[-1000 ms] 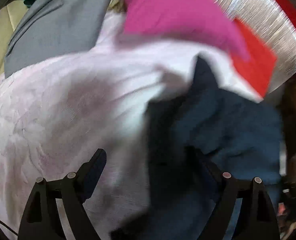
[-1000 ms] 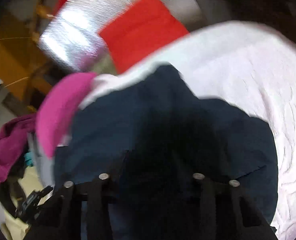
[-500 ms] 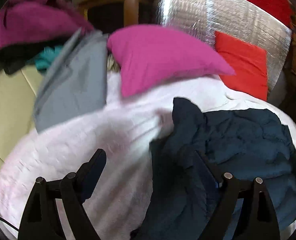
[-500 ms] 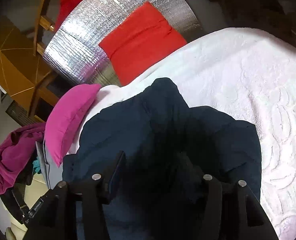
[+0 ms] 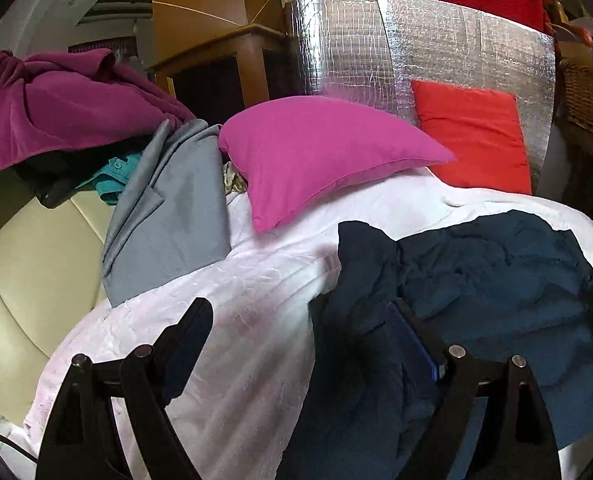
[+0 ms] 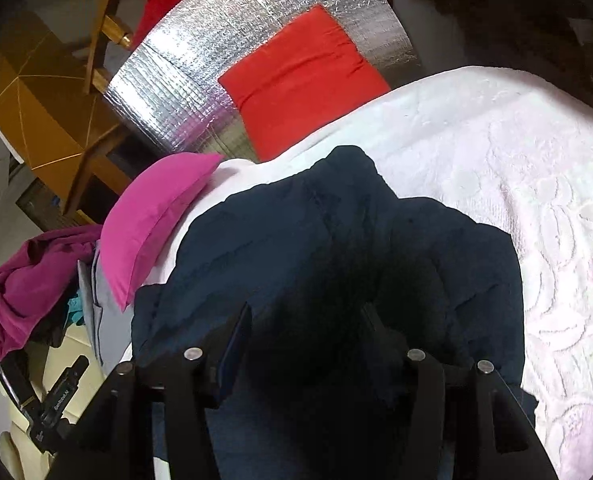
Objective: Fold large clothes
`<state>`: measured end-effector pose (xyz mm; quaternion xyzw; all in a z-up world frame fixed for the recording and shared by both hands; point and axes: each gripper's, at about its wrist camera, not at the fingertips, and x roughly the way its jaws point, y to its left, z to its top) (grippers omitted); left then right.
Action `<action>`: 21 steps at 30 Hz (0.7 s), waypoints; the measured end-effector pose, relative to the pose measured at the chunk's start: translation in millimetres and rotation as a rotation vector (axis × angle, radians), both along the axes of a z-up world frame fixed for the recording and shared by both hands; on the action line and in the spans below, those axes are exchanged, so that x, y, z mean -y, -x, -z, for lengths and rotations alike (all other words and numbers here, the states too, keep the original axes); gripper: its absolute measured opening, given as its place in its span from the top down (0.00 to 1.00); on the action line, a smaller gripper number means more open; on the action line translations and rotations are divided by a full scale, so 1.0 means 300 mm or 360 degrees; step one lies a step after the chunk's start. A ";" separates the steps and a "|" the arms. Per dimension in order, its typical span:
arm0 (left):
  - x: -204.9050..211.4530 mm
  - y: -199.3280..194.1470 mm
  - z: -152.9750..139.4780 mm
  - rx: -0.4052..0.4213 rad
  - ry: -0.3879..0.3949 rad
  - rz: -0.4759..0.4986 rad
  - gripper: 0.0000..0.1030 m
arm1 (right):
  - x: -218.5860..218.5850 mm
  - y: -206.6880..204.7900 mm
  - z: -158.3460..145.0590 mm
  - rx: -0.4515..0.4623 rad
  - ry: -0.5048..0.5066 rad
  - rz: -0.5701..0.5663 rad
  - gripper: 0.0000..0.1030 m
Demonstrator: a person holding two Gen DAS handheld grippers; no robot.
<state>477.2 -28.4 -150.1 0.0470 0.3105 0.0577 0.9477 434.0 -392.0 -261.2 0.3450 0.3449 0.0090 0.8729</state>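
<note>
A crumpled dark navy fabric garment (image 5: 476, 300) lies on the white textured bedspread (image 5: 256, 304), near a magenta pillow (image 5: 316, 152). The left gripper (image 5: 300, 320) and the right gripper (image 6: 306, 320) both stand with fingers spread apart, holding nothing.

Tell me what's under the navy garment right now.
The navy garment lies crumpled on the white bedspread, which shows around it. Anything else beneath is covered.

Two pillows: one pink pillow (image 5: 320, 152), one red pillow (image 5: 472, 136).
</note>
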 end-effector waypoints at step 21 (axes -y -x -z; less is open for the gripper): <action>-0.076 -0.104 0.237 -0.0644 0.0528 0.0086 0.13 | -0.001 0.041 0.095 -0.0192 -0.0075 -0.0093 0.44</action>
